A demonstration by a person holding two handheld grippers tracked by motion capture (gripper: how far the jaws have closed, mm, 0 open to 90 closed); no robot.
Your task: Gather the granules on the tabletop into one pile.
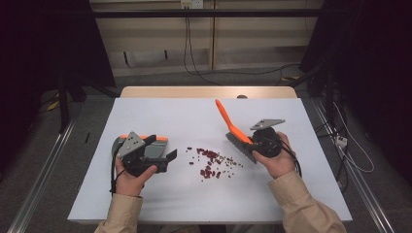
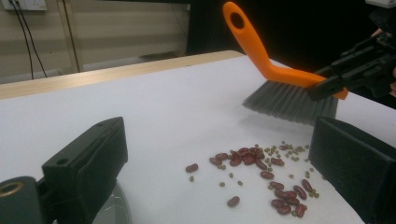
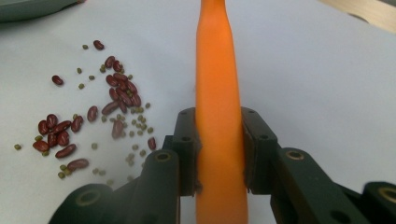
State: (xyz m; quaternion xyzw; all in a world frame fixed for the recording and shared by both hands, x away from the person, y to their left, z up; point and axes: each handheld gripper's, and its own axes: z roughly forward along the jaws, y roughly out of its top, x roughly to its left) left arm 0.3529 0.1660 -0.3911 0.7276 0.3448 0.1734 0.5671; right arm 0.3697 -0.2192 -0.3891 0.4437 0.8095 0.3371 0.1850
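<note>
My right gripper is shut on the orange handle of a hand brush. In the left gripper view that gripper holds the brush with its grey bristles just above the white table, to the right of a scatter of red beans and small green beans. My left gripper stands left of the beans, jaws wide apart and aimed at them, with nothing between them. A grey dustpan with an orange rim lies under and behind it.
The white tabletop has bare room behind and in front of the beans. Its wooden far edge borders a floor with cables. Metal rails run along both sides of the table.
</note>
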